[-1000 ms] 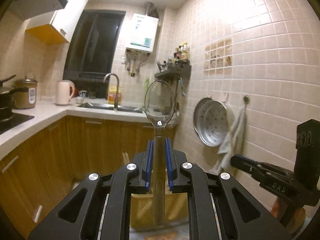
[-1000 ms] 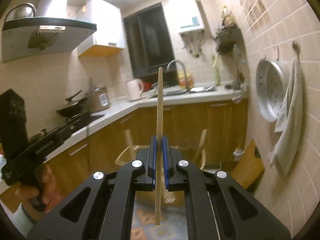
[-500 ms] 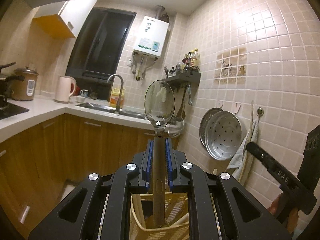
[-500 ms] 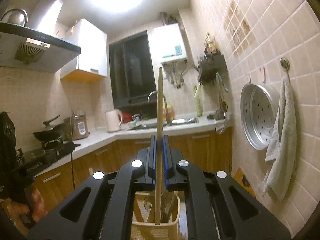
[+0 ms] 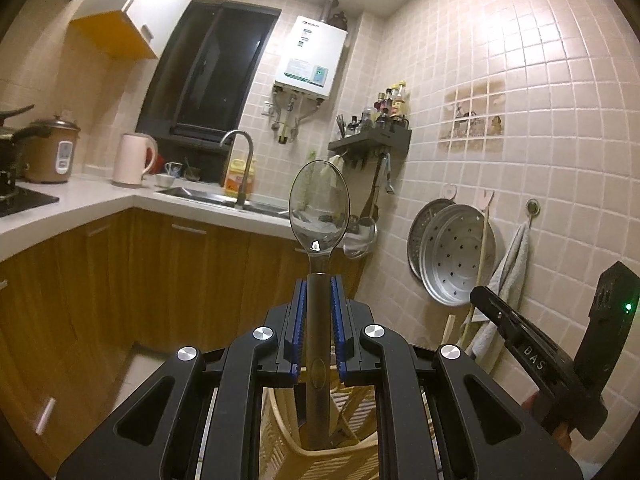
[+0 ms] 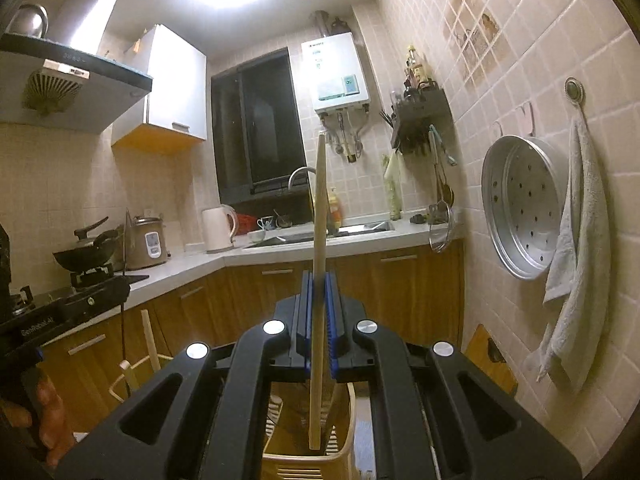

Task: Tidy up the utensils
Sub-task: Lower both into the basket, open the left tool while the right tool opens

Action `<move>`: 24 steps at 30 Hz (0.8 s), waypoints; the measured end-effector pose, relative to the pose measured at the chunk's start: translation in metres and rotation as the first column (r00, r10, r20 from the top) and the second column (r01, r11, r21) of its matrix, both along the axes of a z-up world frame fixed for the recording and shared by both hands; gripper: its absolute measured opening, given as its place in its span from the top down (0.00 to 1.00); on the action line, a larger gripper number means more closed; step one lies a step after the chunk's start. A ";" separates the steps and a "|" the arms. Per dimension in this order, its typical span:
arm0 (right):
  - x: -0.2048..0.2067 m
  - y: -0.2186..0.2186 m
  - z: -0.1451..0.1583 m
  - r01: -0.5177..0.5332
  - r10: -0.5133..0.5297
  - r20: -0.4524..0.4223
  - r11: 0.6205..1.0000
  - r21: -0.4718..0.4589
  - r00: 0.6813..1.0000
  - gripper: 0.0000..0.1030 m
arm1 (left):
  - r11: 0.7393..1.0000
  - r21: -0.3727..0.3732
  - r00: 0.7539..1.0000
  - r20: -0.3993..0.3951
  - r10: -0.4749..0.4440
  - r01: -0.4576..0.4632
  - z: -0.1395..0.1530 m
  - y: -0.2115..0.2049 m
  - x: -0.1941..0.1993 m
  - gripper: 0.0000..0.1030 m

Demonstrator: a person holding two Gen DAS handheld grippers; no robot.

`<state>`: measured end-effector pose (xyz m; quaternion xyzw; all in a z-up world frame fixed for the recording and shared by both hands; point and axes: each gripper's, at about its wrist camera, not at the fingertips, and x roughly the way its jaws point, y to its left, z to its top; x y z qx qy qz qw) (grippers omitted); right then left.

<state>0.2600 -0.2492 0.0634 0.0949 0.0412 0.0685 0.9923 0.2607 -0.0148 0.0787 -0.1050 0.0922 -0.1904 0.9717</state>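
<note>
My left gripper (image 5: 318,280) is shut on a metal spoon (image 5: 319,216), held upright with the bowl up; the handle's lower end hangs just above or inside the rim of a cream slatted utensil holder (image 5: 280,428). My right gripper (image 6: 319,278) is shut on a wooden chopstick (image 6: 320,200), also upright, its lower end over the same holder (image 6: 348,440). The right gripper shows at the right of the left wrist view (image 5: 532,356), the left gripper at the left of the right wrist view (image 6: 60,312). More wooden sticks (image 6: 148,340) stand by the holder.
A kitchen counter (image 5: 120,200) with sink, kettle (image 5: 130,160) and rice cooker (image 5: 52,152) runs along the left and back. On the tiled right wall hang a perforated steamer tray (image 5: 460,252) and a towel (image 6: 576,260). A wok (image 6: 84,256) sits on the stove.
Both grippers have tilted upward and shifted over the utensil holder, which has come into view beneath the spoon and the chopstick. Both stay shut on their utensils.
</note>
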 end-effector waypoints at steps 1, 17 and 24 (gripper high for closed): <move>0.000 0.001 -0.002 0.001 -0.001 -0.002 1.000 -0.004 1.000 0.95 | 1.000 0.012 1.000 0.007 0.011 -0.011 -0.001 -0.002 -0.001 0.90; 0.006 0.006 -0.020 0.006 -0.008 -0.038 0.999 -0.040 0.999 0.95 | 0.993 0.103 0.998 -0.001 0.057 -0.057 -0.020 -0.010 0.004 0.90; 0.001 0.011 -0.022 -0.025 0.022 -0.037 0.997 -0.077 0.999 0.86 | 0.992 0.104 0.998 -0.012 0.069 -0.068 -0.020 -0.006 0.005 0.84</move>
